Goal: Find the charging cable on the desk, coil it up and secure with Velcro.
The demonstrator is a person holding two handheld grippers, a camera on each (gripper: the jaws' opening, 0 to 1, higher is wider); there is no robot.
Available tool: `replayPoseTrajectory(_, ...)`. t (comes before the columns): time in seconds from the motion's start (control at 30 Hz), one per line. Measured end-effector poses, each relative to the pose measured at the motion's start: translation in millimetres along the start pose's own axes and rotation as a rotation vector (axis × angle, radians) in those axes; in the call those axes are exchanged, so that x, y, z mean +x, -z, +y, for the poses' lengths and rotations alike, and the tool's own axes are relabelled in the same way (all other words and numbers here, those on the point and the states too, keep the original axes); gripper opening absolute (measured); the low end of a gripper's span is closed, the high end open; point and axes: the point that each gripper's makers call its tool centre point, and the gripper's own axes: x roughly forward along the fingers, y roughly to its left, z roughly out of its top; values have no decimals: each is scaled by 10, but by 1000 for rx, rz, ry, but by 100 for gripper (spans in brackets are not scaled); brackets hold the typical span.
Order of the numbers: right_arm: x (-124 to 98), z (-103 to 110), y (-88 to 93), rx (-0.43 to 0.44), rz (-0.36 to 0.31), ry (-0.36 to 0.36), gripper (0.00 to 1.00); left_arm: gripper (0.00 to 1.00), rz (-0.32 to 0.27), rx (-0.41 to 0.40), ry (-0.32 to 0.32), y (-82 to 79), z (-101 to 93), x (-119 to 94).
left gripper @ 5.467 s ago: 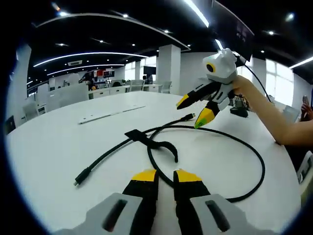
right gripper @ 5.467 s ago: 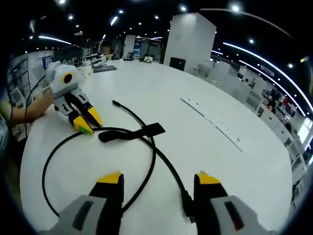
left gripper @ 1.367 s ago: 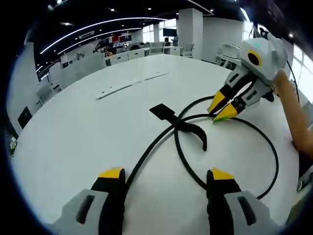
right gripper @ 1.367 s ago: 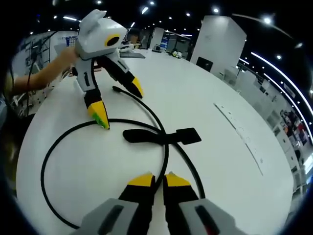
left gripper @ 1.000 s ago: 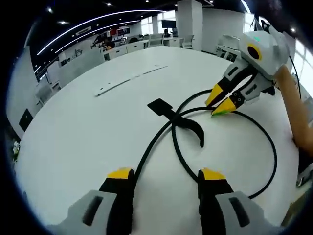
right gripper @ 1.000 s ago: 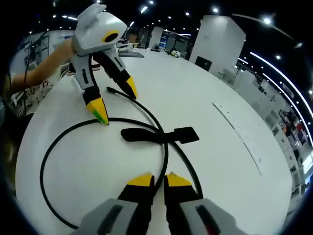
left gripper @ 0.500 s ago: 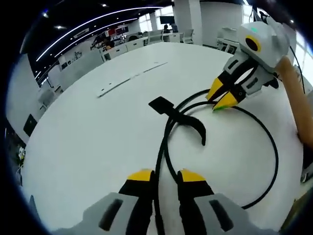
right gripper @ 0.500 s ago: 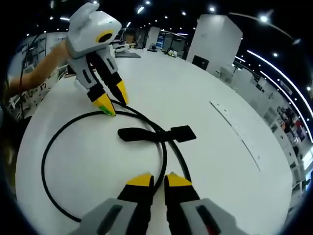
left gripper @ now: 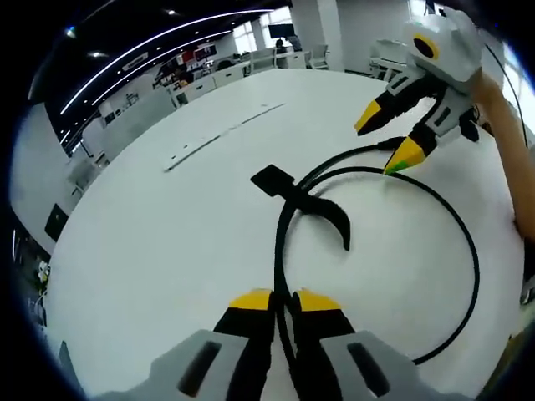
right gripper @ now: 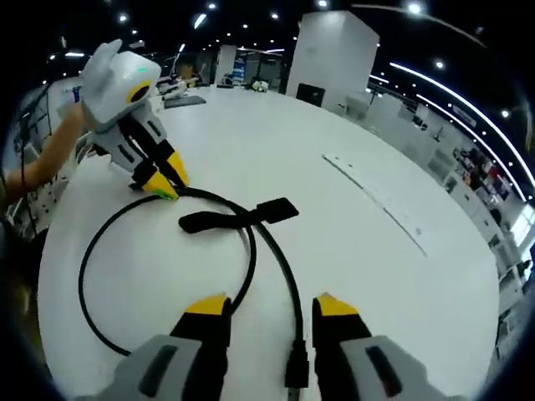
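I had my left gripper (left gripper: pixel 282 301) pressed together on the charging cable (left gripper: pixel 456 225), which lay in one loose loop on the white desk (left gripper: pixel 167 251) with its Velcro strap (left gripper: pixel 330 213) at the crossing. My right gripper (right gripper: pixel 272 305) stood spread astride the plug (right gripper: pixel 294 368), gripping nothing. I judged that pulling with the left before the right closed could spring the loop open and slide that free end away.
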Motion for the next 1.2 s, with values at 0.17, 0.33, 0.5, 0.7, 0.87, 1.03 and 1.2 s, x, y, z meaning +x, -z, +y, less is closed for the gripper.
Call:
replayPoseTrajectory(0.17,12,80,76,-35,53,-19,63,6,25,32,6,-21,-174,-88)
replayPoseTrajectory(0.33,25,78,117,-32,93,-7,61,6,6,-4,-18,-49,-172,-89)
replayPoseTrajectory(0.5,25,48,150,-3,98,-8,59,6,4,-29,-28,-50,-180,-85)
replayPoseTrajectory(0.7,48,10,178,74,87,-30,59,6,-30,-66,2,-65,-161,-67)
replayPoseTrajectory(0.87,68,44,153,109,79,-61,48,6,-39,-84,20,-102,-138,-34)
replayPoseTrajectory(1.03,71,57,140,114,82,-62,44,6,-52,-88,25,-126,-123,-20)
replayPoseTrajectory(1.2,71,84,115,127,97,-47,25,6,-61,-119,17,-127,-130,-16)
